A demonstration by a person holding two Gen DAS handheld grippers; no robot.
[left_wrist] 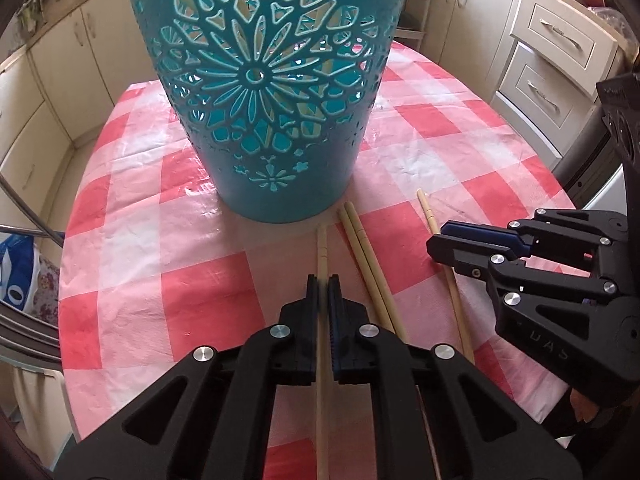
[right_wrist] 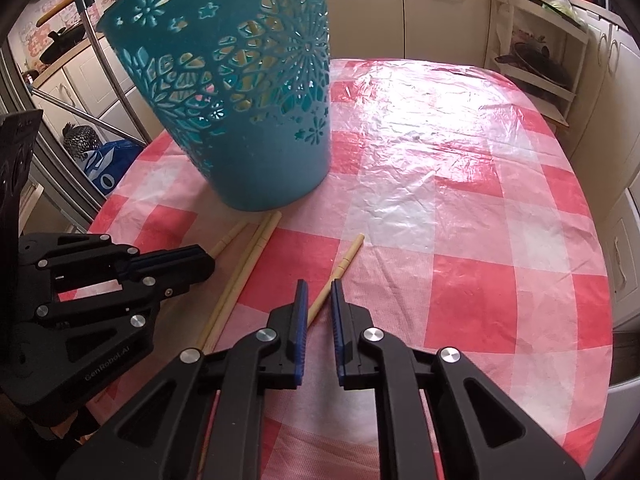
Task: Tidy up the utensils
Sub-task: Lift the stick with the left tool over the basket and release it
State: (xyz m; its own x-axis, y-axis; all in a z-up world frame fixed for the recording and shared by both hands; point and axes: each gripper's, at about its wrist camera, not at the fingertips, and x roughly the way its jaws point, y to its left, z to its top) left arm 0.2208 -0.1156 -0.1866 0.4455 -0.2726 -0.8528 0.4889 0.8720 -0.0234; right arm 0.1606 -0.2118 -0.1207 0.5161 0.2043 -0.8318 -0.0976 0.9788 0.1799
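A: Where are the chopsticks lying?

B: Four pale wooden sticks are lying on the tabletop [right_wrist: 440, 200], just in front of the teal basket [left_wrist: 264, 92]. The left hand-held gripper [left_wrist: 323, 280] is pinching the leftmost chopstick [left_wrist: 322, 248] between its blue ribbed pads, jaws shut tight on it. The pair of chopsticks [left_wrist: 362, 248] is lying side by side, touching, just to its right, their ends almost meeting the basket's base.

A: And the other one?

B: The right hand-held gripper [right_wrist: 318, 286] is straddling the single chopstick [right_wrist: 340, 272]. Its jaws are standing narrowly apart, and the stick is touching only the left pad, so it is not clamped.

A: How much room is there?

B: The basket is crowding the left half; to the right the tabletop is stretching wide and bare out to its rounded edge, with cream cabinets [right_wrist: 440, 8] beyond.

A: Surfaces?

B: A glossy, crinkled red-and-white checked plastic cloth is covering the tabletop. The basket is a tapered plastic one, pierced with flower-shaped cut-outs. The chopsticks are slim, with small grooves near their ends.
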